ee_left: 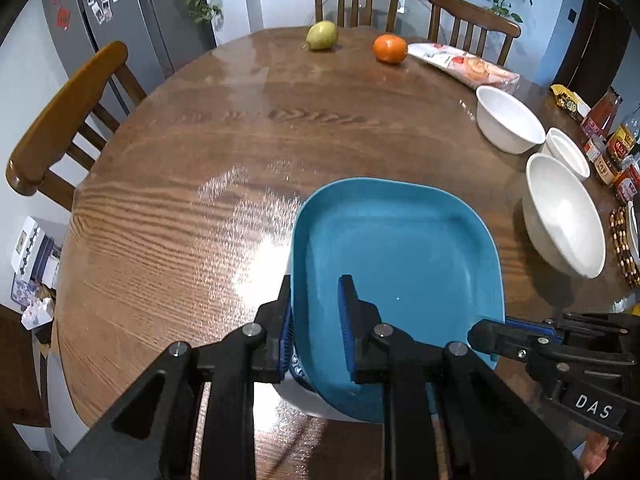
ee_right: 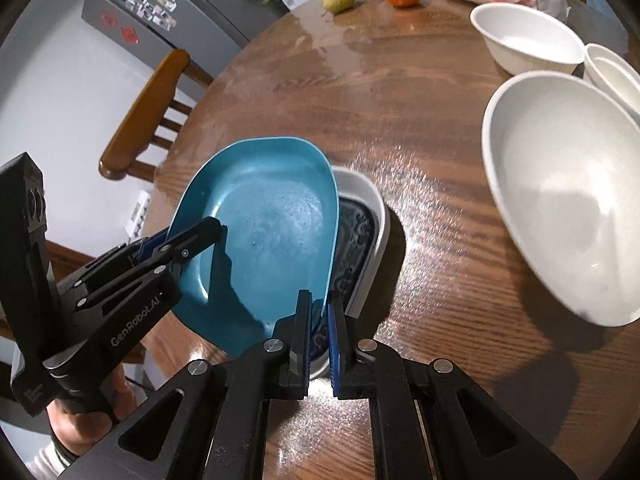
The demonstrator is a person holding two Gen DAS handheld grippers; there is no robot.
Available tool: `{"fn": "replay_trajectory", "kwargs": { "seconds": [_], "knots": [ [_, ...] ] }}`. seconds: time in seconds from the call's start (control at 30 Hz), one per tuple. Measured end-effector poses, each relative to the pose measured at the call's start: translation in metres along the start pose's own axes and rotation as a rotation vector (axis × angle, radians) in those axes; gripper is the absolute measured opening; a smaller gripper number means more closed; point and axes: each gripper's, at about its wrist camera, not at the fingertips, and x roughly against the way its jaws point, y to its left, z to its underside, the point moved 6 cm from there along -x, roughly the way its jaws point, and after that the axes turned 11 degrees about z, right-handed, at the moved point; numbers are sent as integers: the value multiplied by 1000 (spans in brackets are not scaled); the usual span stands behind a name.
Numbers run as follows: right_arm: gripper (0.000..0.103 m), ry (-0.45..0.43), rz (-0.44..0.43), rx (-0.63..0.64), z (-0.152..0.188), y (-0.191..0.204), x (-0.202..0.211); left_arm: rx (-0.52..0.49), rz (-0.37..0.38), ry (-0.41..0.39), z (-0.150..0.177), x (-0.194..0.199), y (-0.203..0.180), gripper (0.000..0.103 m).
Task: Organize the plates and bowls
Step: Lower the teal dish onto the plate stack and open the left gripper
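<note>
A blue square plate (ee_left: 396, 264) is held tilted above a white dish with a blue pattern (ee_right: 360, 236) on the round wooden table (ee_left: 200, 168). My left gripper (ee_left: 318, 320) is shut on the blue plate's left rim; the white dish shows just under it (ee_left: 298, 368). My right gripper (ee_right: 319, 320) is shut on the blue plate's (ee_right: 264, 232) near rim. The right gripper also shows at the right in the left wrist view (ee_left: 508, 334), and the left one at the left in the right wrist view (ee_right: 192, 236). Three white bowls (ee_left: 564, 216) (ee_left: 508, 118) (ee_left: 568, 152) stand at the right.
A pear (ee_left: 321, 35), an orange (ee_left: 390, 49) and a snack packet (ee_left: 464, 65) lie at the table's far side. Sauce bottles and jars (ee_left: 612, 140) and a beaded trivet (ee_left: 624, 244) stand at the right edge. Wooden chairs (ee_left: 68, 116) surround the table.
</note>
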Motion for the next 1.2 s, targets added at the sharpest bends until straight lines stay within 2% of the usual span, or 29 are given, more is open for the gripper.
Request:
{"fn": "replay_trajectory", "kwargs": {
  "seconds": [0.43, 0.83, 1.13, 1.2],
  "knots": [
    [10, 49, 40, 45, 9, 9, -13, 1, 4, 61, 7, -14, 7, 20],
    [10, 51, 73, 69, 7, 21, -18, -46, -8, 66, 8, -11, 6, 21],
    [10, 29, 110, 77, 4, 26, -20, -72, -27, 68, 10, -10, 8, 25],
    [10, 15, 121, 80, 4, 27, -18, -77, -33, 64, 10, -10, 6, 31]
  ]
}}
